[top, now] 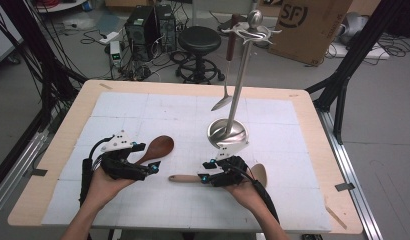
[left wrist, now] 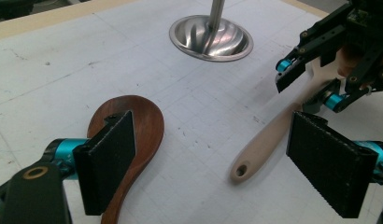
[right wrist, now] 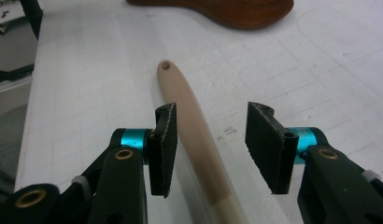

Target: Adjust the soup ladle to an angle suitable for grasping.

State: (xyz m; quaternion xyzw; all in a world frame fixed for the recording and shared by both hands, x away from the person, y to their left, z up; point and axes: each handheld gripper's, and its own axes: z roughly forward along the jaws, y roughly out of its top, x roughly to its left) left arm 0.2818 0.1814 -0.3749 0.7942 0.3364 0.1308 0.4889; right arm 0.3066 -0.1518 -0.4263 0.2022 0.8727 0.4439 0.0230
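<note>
My right gripper (right wrist: 210, 149) stands released astride the pale wooden spoon's handle (right wrist: 189, 116), which lies on the mat just in front of the steel stand base (top: 228, 134). One pad touches already; closing off-centre could roll it sideways. My left gripper (left wrist: 222, 158) is released too, over the dark wooden spoon (left wrist: 138, 135).

High cam looks down; tool cams close, sharing pale spoon (left wrist: 273, 135).
</note>
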